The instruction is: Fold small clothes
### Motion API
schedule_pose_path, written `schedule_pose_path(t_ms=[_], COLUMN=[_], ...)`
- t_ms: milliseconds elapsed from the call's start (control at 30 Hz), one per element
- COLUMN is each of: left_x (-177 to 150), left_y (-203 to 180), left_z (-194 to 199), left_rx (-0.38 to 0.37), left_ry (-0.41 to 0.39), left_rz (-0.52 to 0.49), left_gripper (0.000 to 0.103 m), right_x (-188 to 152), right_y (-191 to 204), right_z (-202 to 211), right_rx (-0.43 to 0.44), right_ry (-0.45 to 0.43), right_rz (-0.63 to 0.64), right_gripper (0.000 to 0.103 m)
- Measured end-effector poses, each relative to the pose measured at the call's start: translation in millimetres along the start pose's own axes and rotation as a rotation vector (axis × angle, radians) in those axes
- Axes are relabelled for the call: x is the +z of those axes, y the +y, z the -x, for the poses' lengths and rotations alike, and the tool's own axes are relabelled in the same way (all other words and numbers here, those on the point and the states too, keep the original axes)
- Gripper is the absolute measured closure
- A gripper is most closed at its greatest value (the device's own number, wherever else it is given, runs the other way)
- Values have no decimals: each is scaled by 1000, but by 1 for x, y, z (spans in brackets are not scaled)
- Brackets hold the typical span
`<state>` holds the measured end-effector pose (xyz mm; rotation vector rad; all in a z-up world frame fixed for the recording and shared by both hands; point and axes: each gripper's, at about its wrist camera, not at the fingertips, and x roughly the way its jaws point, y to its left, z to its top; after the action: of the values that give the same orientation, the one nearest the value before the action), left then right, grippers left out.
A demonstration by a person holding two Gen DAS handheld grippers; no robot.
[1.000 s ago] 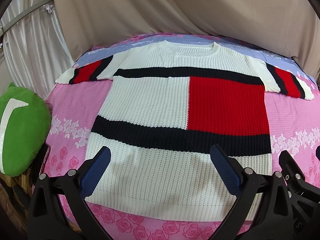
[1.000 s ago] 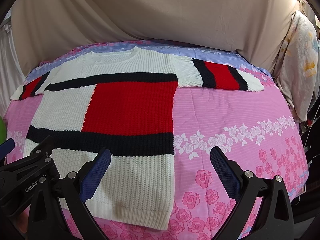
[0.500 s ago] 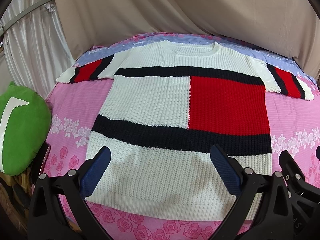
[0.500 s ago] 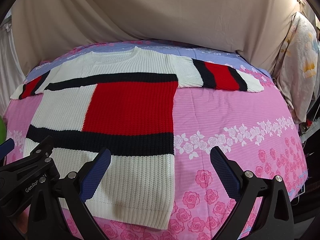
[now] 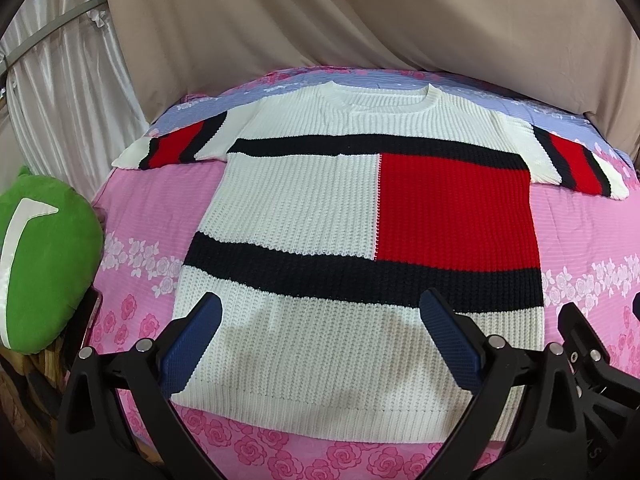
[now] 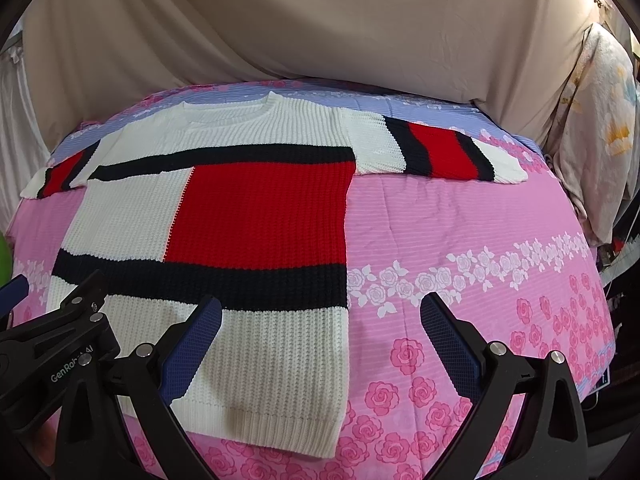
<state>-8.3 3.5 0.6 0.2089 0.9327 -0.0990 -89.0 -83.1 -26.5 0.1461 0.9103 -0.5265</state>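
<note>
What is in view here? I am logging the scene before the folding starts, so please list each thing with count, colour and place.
sweater: one, white knit with red block, dark bands and striped sleeves; lying flat and unfolded, sleeves spread, on the bed.
bedspread: one, pink with rose print, lilac strip at the far edge; under the sweater.
green cushion: one, green with a white mark; at the bed's left edge.
beige drape: one, beige; hanging behind the bed.
floral cloth: one, pale with yellow flowers; right of the bed.
left gripper: one, black with blue pads; open above the sweater's hem.
right gripper: one, black with blue pads; open above the hem's right corner.
</note>
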Motion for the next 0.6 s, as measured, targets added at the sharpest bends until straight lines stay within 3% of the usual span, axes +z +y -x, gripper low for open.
schedule_pose_path(t_ms=[300,600], left_x=[5,10], left_y=[-2,-3], left_z=[-3,-19], left_rx=[5,-39], left_ry=[-11,57], left_rz=[-1,23], left_gripper=[7,6], right_x=[0,1], right_y=[0,0], right_z=[-1,-5], right_rx=[-1,9], right_ry=[0,10], right_rz=[1,1], right_gripper=[5,5])
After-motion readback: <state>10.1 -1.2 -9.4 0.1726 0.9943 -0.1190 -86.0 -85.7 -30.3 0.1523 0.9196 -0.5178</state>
